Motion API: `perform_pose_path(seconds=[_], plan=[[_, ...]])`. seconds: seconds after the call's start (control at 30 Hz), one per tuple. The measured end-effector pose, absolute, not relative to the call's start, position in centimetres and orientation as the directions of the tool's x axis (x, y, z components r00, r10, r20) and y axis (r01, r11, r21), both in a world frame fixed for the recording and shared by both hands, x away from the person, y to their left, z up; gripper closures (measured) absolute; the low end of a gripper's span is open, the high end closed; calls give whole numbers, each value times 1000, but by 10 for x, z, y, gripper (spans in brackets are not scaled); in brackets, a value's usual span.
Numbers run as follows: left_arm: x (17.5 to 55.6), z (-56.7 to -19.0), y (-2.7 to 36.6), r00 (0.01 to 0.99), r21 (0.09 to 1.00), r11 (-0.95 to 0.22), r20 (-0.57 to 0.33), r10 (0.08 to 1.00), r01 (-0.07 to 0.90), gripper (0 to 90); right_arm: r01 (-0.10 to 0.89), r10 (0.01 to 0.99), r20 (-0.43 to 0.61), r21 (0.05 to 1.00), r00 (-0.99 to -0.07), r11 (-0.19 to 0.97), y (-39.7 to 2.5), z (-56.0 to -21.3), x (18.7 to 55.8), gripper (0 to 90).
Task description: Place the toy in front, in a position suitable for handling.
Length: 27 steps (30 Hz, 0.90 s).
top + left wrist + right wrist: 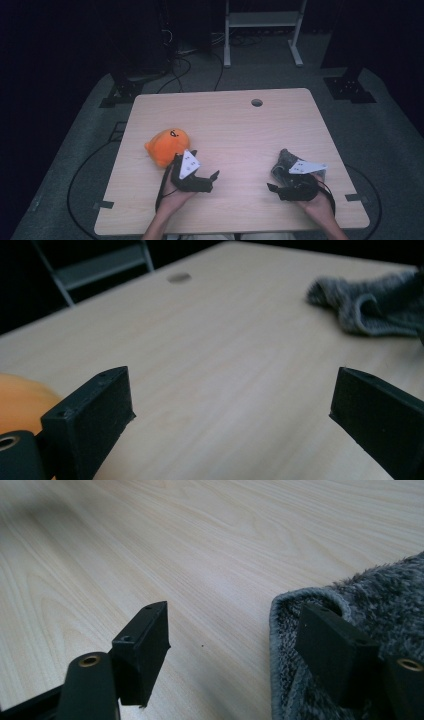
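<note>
Two hand-held grippers rested low on a pale wooden table point(235, 125), both with jaws spread wide and nothing between them. The left gripper point(202, 175), lower left of centre in the high view, sat just beside an orange plush toy point(166, 145). The right gripper point(278, 176), at lower right, lay against a crumpled grey fuzzy cloth point(350, 625), one jaw over its edge in the right gripper view
</note>
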<state>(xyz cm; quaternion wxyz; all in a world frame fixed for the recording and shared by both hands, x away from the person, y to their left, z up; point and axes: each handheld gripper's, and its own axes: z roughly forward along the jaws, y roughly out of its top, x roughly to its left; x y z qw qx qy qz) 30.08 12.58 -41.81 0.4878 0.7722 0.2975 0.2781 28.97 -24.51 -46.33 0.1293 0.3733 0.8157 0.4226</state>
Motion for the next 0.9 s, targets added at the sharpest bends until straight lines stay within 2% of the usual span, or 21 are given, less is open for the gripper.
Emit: perform_pose_path(seconds=[0.13,0.23,0.4,0.43,0.5,0.7,0.8,0.87,0.9], plan=[[304,-407,148,610,934,-315,154,777,165,26,504,719,108,783,-687,363,-246,-464,292,281],[310,-402,179,529,947,-271,144,836,171,26,508,719,114,782,-685,360,-246,-465,293,281],[316,-408,206,451,942,-255,136,882,216,26,505,721,113,786,-684,356,-246,-464,290,281],[320,-414,218,436,940,-224,94,895,256,29,505,721,114,787,-683,355,-246,-464,290,281],[324,-420,224,401,932,-219,90,912,288,37,505,719,113,785,-686,359,-246,-464,289,281],[331,-430,227,376,909,-244,108,920,337,37,508,715,116,781,-690,364,-245,-465,292,281],[336,-437,224,403,888,-268,106,909,373,37,506,711,116,781,-693,367,-245,-465,291,281],[338,-444,221,407,857,-342,175,897,386,47,501,708,111,782,-697,370,-245,-464,290,282],[339,-445,221,414,855,-344,171,894,389,52,498,707,110,784,-698,370,-245,-464,289,283]])
